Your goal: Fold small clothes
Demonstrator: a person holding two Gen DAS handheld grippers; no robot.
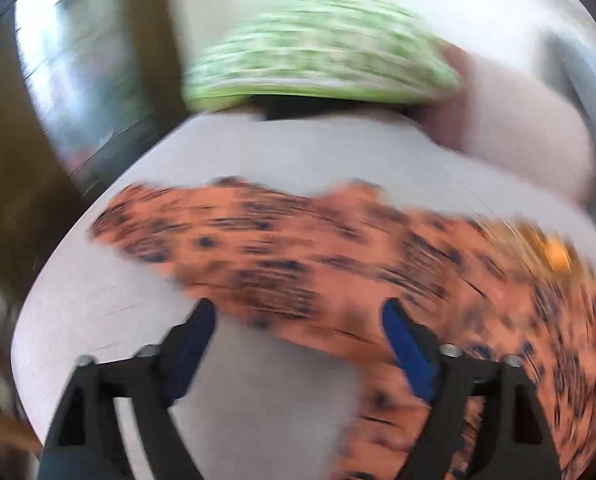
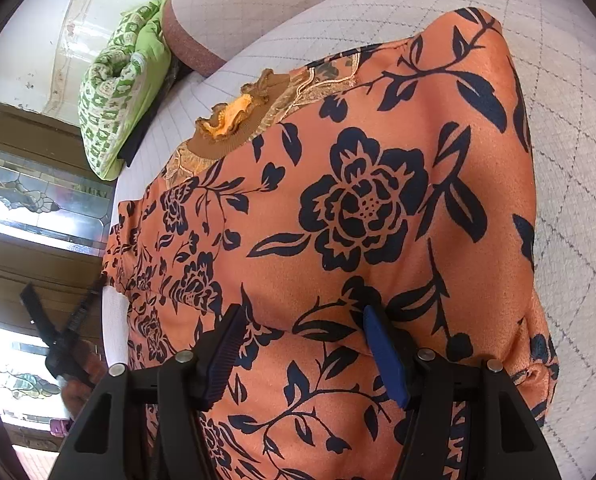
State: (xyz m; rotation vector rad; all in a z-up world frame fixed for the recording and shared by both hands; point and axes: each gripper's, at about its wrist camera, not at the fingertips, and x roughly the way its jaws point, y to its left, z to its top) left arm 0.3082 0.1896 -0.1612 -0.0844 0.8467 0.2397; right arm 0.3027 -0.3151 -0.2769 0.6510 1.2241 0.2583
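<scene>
An orange garment with dark blue flowers [image 2: 358, 208] lies spread on a white quilted bed [image 2: 558, 160], its yellow ruffled neckline [image 2: 234, 114] at the far side. My right gripper [image 2: 301, 314] stands low over the garment's near part, fingers apart, fabric under and between them; no pad visibly pinches it. The left wrist view is badly blurred: my left gripper [image 1: 298, 308] is open and empty above the bed [image 1: 98, 320], at the near edge of the garment [image 1: 298, 248]. In the right wrist view the left gripper [image 2: 62, 292] shows beyond the bed's left edge, held in a hand.
A green patterned folded blanket [image 2: 114, 92] [image 1: 318, 52] lies at the bed's far corner beside a pale pink pillow [image 2: 238, 8] [image 1: 526, 128]. A wooden door with stained glass [image 2: 26, 196] stands past the bed's left edge.
</scene>
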